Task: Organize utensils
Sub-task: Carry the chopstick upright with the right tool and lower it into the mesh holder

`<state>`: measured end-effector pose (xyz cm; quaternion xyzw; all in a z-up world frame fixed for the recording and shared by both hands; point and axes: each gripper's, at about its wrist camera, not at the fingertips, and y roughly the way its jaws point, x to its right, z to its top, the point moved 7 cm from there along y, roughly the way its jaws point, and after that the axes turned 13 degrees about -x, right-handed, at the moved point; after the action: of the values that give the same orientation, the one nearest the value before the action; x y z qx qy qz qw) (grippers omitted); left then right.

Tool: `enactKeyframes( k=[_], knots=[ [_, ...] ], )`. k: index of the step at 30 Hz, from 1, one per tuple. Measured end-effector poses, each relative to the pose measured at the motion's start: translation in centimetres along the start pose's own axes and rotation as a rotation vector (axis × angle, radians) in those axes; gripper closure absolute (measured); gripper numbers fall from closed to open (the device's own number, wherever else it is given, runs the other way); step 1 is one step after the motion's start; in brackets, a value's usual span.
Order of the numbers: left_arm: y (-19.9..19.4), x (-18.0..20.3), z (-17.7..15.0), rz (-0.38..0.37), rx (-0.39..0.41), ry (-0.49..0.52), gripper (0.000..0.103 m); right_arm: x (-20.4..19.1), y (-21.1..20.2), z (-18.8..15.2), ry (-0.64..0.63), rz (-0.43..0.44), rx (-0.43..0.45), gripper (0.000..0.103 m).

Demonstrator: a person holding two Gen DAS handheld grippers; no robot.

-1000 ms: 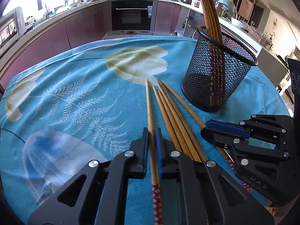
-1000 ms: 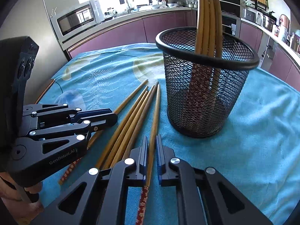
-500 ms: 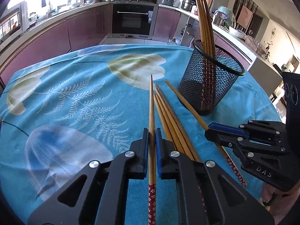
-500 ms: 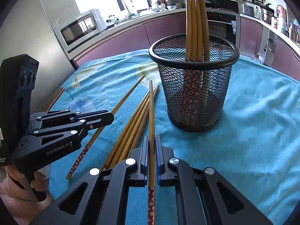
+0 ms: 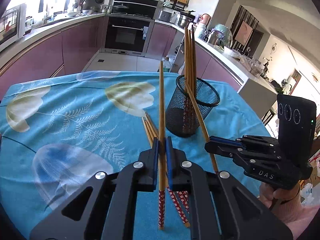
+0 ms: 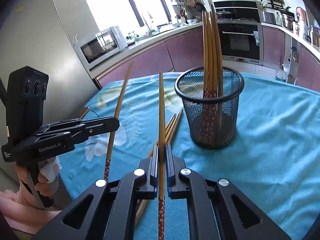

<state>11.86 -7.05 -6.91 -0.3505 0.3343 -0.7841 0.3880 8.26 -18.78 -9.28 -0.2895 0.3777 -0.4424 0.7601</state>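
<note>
In my left hand, my left claw (image 5: 161, 144) is pressed together on one wooden chopstick (image 5: 161, 104), which it pinches near the red flowered end, so the plain thin end points up and away from me, above the table. My right claw (image 6: 162, 152) does the same with a second chopstick (image 6: 161, 108); its jaws are closed on the shaft just above the patterned part, and the tip rises in front of the kitchen cabinets. From the left camera I see this right claw at the side, with its chopstick slanting up across the front of the black mesh holder (image 5: 192, 108). From the right camera I see the left claw at the left side, and a hand (image 6: 43, 180) with a pink sleeve holds its handle. The mesh holder stands upright on the blue flowered tablecloth (image 5: 60, 120), and a bundle of chopsticks (image 6: 211, 46) already stands inside it and leans on the rim. Three or four more loose chopsticks (image 5: 149, 127) lie flat on the cloth, close together, just beside the holder and between it and my claws. Behind the table there are purple cabinets and a built-in oven (image 5: 128, 34).
</note>
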Motion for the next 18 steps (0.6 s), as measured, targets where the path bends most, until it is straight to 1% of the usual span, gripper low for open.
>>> enactKeyframes(
  k=[4, 10, 18],
  knots=[
    [-2.0, 0.5, 0.5, -0.047, 0.038, 0.001, 0.095, 0.2, -1.5, 0.6, 0.004, 0.008, 0.043, 0.097],
    [-4.4, 1.5, 1.8, -0.081, 0.100, 0.021, 0.096, 0.5, -3.3, 1.7, -0.003, 0.010, 0.090, 0.097],
    [-5.7, 2.6, 4.3, -0.086, 0.152, 0.042, 0.096, 1.0, -5.9, 3.7, -0.017, -0.009, 0.161, 0.097]
  ],
)
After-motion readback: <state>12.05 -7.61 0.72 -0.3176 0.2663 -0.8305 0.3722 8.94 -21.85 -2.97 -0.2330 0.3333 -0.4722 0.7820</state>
